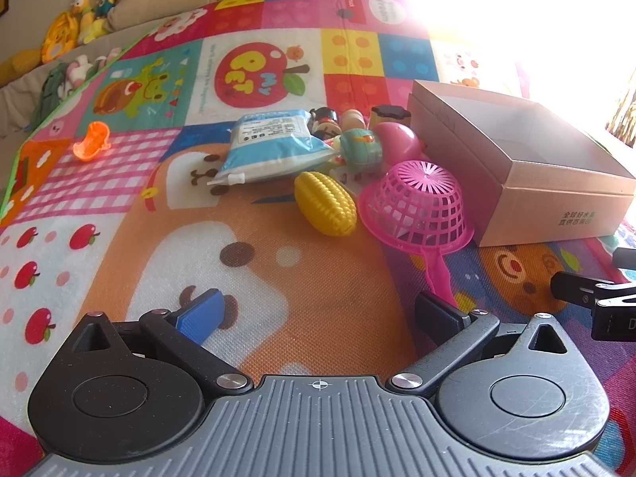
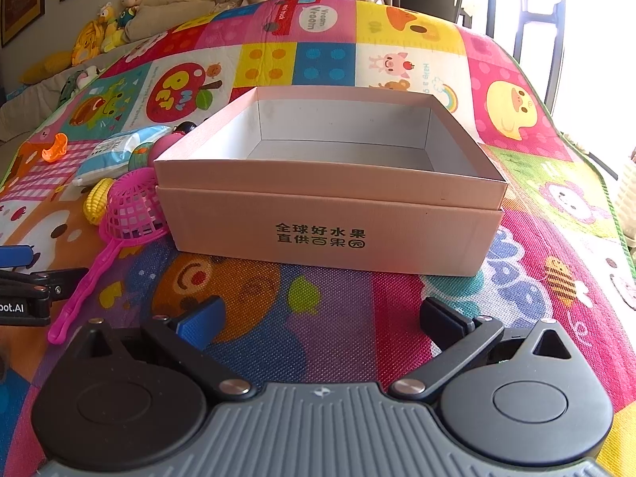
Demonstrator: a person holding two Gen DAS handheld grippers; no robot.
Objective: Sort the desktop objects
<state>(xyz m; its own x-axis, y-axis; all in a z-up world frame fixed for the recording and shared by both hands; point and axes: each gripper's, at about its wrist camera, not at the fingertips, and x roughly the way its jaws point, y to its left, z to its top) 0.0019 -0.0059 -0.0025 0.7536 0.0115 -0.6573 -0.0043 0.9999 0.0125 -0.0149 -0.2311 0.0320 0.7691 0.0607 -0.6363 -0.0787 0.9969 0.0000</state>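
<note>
Right in front of my right gripper (image 2: 320, 320) sits the pink box (image 2: 330, 234). It has no lid on it and nothing inside, and black writing runs along the side that faces me. My right gripper is spread wide and holds nothing.

Ahead of my left gripper (image 1: 318, 314) lies the pile of toys. My left gripper is spread wide too, with nothing between its fingers. Nearest to it is the pink toy net (image 1: 415, 202), flipped over with its handle pointing back toward me. The handle tip is just beside my right finger. The net's rim touches the box on the far right. Just to the left of the net lies the yellow toy corn (image 1: 326, 208). Behind the corn is a blue and white pouch (image 1: 274, 143) with a little spout. To the right of the pouch, all bunched up, are a green toy car (image 1: 359, 151), a pink ball (image 1: 397, 139) and a few small dolls.

Far off to the left, all alone, is a small orange toy (image 1: 92, 141).

Everything rests on a bright play mat (image 1: 119, 238) with apples and animals on it. Stuffed toys (image 1: 85, 20) sit way at the back.
</note>
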